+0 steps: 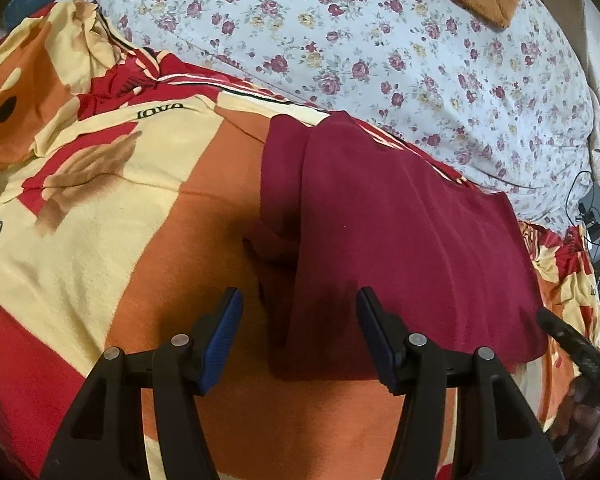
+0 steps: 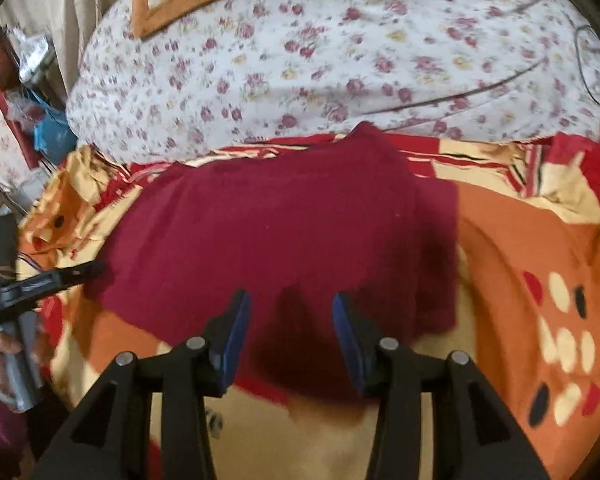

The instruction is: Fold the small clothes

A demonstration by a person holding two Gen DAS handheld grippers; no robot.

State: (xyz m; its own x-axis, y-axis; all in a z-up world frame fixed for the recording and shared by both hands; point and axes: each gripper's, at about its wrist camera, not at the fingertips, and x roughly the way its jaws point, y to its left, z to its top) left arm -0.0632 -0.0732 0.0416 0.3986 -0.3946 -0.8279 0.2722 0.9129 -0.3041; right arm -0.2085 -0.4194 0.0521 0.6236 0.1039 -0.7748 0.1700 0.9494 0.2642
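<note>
The soft, limp maroon knit garment (image 1: pixel 384 240) lies on the bed; both grippers, left gripper (image 1: pixel 300 336) and right gripper (image 2: pixel 286 340), gape wide, empty; pinch its near hem.

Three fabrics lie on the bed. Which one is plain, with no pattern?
The maroon garment in front of both open grippers. The bedspread under it has orange, red and cream blocks, and the quilt behind has small flowers.

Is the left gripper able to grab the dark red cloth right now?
Probably yes. The left gripper is open right above the near edge of the dark red cloth, which lies flat on the patterned blanket, and nothing sits between them.
</note>
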